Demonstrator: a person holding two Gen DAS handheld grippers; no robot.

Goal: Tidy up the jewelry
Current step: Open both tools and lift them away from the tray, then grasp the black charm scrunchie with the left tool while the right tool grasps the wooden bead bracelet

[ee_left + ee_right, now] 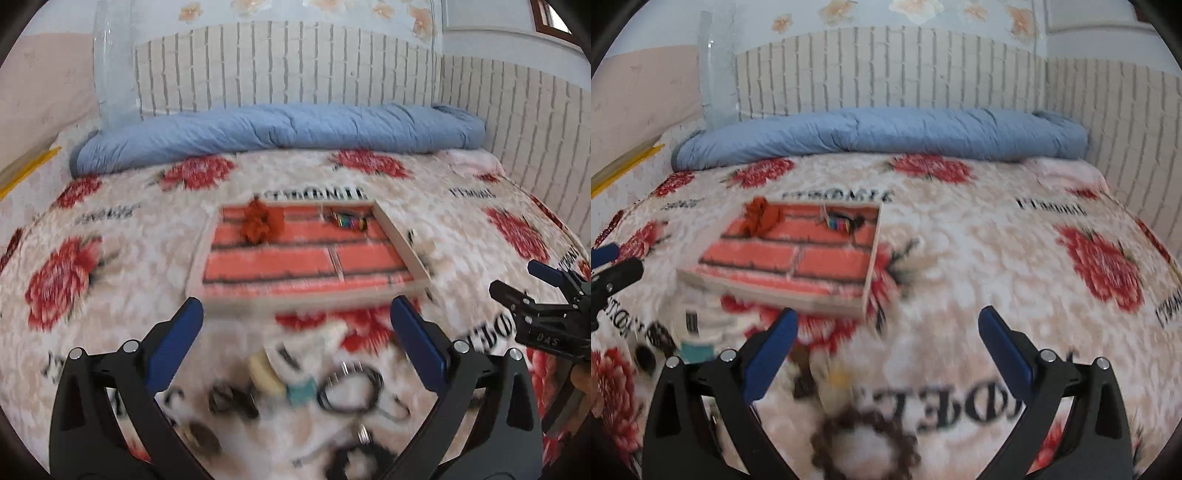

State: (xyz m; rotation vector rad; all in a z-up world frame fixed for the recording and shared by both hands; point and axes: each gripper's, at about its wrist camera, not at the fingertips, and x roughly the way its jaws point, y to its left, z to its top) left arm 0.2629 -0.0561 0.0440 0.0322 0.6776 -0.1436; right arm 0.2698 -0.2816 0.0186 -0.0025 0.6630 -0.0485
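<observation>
A shallow tray (400, 240) with a brick-print floor lies on the flowered bedspread; it also shows in the right wrist view (873, 254). An orange scrunchie (258, 223) and a multicoloured piece (349, 220) lie at its far end. Loose jewelry lies in front of the tray: a black cord ring (351, 391), a cream ring (264, 373), a teal piece (301, 393), dark pieces (231, 400). My left gripper (295, 332) is open above them, empty. My right gripper (886, 343) is open and empty over a brown beaded bracelet (864, 443). The right gripper also shows in the left wrist view (532, 291).
A rolled blue quilt (280, 133) lies across the far end of the bed, against a brick-pattern wall (295, 62). A yellow strip (26, 173) sits at the far left. White boxes (701, 321) lie by the tray's near left corner. Both views are blurred.
</observation>
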